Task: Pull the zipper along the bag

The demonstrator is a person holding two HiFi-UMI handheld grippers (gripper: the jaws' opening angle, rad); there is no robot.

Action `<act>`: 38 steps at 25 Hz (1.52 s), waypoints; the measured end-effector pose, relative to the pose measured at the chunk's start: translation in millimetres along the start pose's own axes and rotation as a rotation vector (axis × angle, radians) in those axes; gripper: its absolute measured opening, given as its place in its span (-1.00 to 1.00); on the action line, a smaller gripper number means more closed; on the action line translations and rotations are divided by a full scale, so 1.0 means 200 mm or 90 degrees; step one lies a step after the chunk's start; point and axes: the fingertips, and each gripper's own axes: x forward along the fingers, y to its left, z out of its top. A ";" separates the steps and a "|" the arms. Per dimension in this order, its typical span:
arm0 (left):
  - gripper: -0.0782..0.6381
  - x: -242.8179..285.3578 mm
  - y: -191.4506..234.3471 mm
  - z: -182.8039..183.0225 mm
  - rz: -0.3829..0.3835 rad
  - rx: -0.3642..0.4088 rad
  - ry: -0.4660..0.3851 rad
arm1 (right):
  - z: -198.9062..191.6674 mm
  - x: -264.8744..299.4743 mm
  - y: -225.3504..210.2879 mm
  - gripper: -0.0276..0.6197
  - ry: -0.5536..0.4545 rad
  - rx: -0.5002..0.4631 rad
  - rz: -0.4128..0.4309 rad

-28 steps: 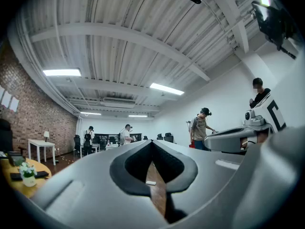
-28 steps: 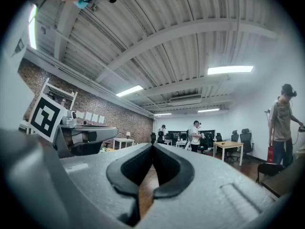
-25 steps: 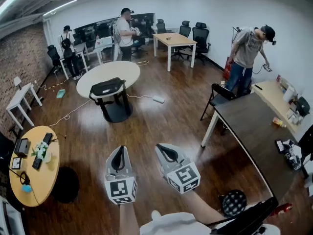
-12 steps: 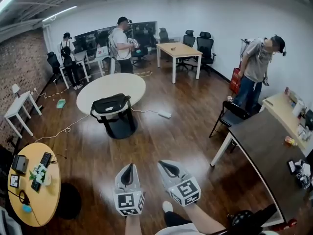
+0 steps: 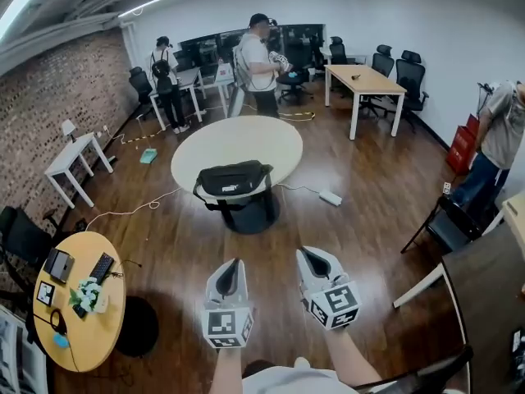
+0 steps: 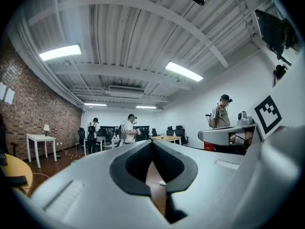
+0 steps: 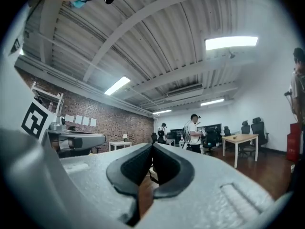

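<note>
Dark wooden floor [image 5: 353, 179] ran across a wide office with a brick wall [image 5: 66, 89] on one side. Two round benches stood on it: a white one [image 5: 246, 134] near the middle of the room and a yellow one [image 5: 94, 322] off to the left, well apart from it. Three persons were in the room: one with a backpack [image 5: 164, 80] at the far left, one in a white shirt [image 5: 261, 56] behind the white bench, and one [image 5: 496, 146] at the right edge.

One bag [image 5: 236, 179] lay on the near edge of the white bench. It was black, long and low, with a rounded top, and its strap drooped below the bench rim on both sides. Its zipper was too small to make out.

Two tongs were held low in the foreground, over the floor and well short of the bag. The left tongs [image 5: 234, 266] had their tips pressed together with nothing between them, as the left gripper view [image 6: 152, 144] showed. The right tongs [image 5: 308, 258] were likewise closed and empty in the right gripper view [image 7: 152, 147]. They hung side by side, near each other but not touching, and both pointed toward the white bench.
</note>
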 end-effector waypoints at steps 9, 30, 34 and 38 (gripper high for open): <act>-0.75 0.79 0.59 -0.19 -0.007 0.001 0.011 | -0.33 0.98 -0.15 -0.94 0.080 0.013 0.030; -0.75 2.83 1.14 -0.70 -0.118 -0.011 0.106 | -0.70 2.77 -1.37 -0.94 0.195 0.026 0.037; -0.75 3.18 1.07 -0.82 -0.122 -0.062 0.156 | -0.83 3.04 -1.62 -0.94 0.243 0.026 0.096; -0.75 3.37 1.08 -1.07 -0.084 -0.148 0.228 | -1.17 3.23 -1.85 -0.94 0.333 0.058 0.129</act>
